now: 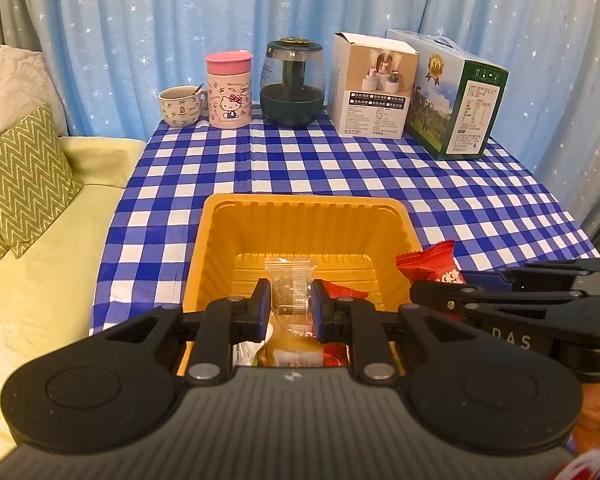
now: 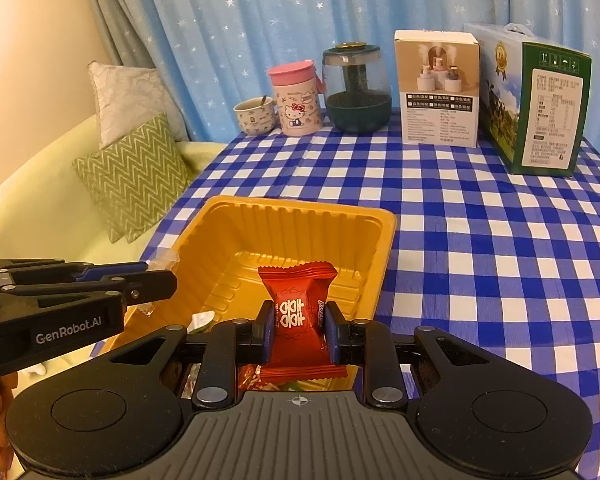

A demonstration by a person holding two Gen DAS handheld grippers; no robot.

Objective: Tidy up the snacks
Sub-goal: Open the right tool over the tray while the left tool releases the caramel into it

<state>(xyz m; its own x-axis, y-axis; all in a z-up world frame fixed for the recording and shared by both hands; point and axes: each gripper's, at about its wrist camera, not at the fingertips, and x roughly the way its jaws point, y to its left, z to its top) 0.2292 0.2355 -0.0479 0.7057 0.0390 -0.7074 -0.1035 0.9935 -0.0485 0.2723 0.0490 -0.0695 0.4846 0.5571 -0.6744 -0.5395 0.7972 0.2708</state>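
- My left hand-held gripper [image 1: 290, 306] is nearly closed on a clear-wrapped snack [image 1: 289, 280], its pads pinching the middle of the packet while the crimped top end sticks up free above them.
- That packet looks light and limp. The film will crinkle and could slide, so I judge the middle, where the filling gives the pads something firm, a better hold than the flat sealed ends.
- My right hand-held gripper [image 2: 298, 330] is clamped just as narrowly on a red candy packet [image 2: 299, 312], held upright by its puffed middle, with a crimped edge showing above and below the pads.
- The red packet reads as a small pillow of foil: light, slightly springy, glossy enough to slip. A firm squeeze might crush whatever is inside; I cannot tell how brittle that is.
- Both snacks hang over the near part of the yellow plastic tray [image 1: 300, 204], which sits towards the near left edge of the table [image 2: 500, 240] on its blue checked cloth.
- A few more wrapped snacks [image 1: 336, 354] lie below the grippers at the tray's near end; I cannot say whether they lie inside it.
- The tray looks thin and ribbed, so I expect it to shift if nudged.
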